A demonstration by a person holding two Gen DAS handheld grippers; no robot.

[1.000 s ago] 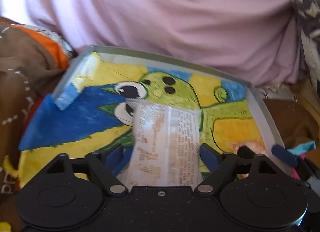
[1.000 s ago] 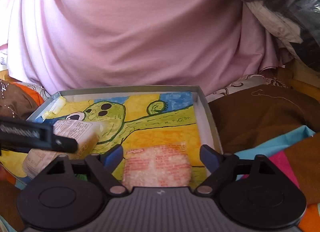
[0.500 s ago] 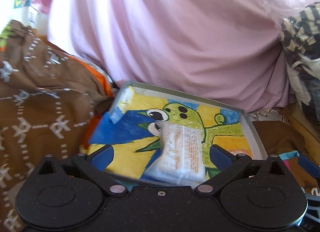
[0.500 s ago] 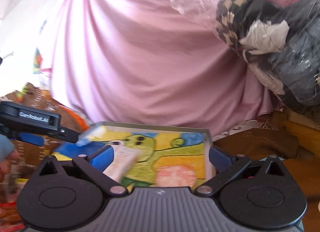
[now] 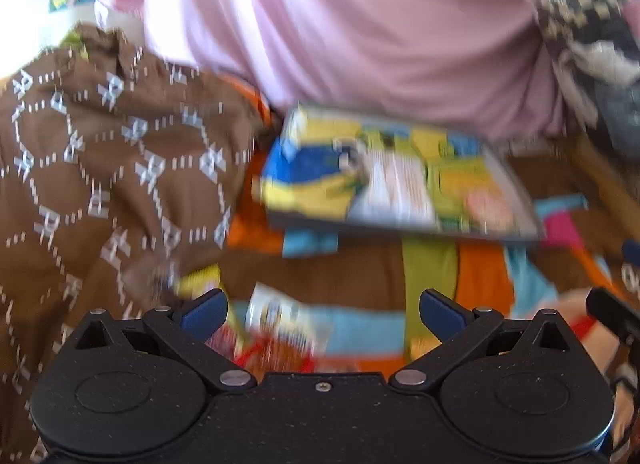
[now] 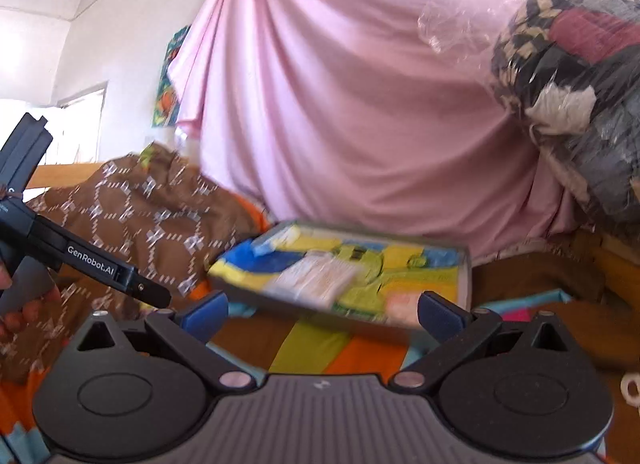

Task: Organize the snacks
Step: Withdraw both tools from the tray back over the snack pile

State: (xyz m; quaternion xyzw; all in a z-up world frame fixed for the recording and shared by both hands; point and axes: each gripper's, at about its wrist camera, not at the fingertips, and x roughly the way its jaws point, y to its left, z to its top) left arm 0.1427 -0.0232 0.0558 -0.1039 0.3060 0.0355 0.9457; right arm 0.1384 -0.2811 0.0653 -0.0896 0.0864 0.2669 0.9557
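Two snacks already in tray (image 6: 464, 276); both jaws wide apart, empty. Lower left gripper (image 5: 322, 306) squarely over red packet (image 5: 280, 338), then close gently.

Tray (image 5: 400, 224) and packets (image 5: 288, 324) on patchwork bedspread (image 5: 480, 276)

A home: pink drape (image 6: 340, 104), patchwork bedspread (image 5: 360, 272)

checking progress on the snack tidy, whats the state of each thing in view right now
left gripper: jaws open, empty, above a loose packet
right gripper: jaws open, empty
tray: on the patchwork blanket, holding two packets
white packet: lying flat in the tray
pink packet: lying flat in the tray, near its right wall
red and yellow packet: on the blanket, outside the tray, blurred
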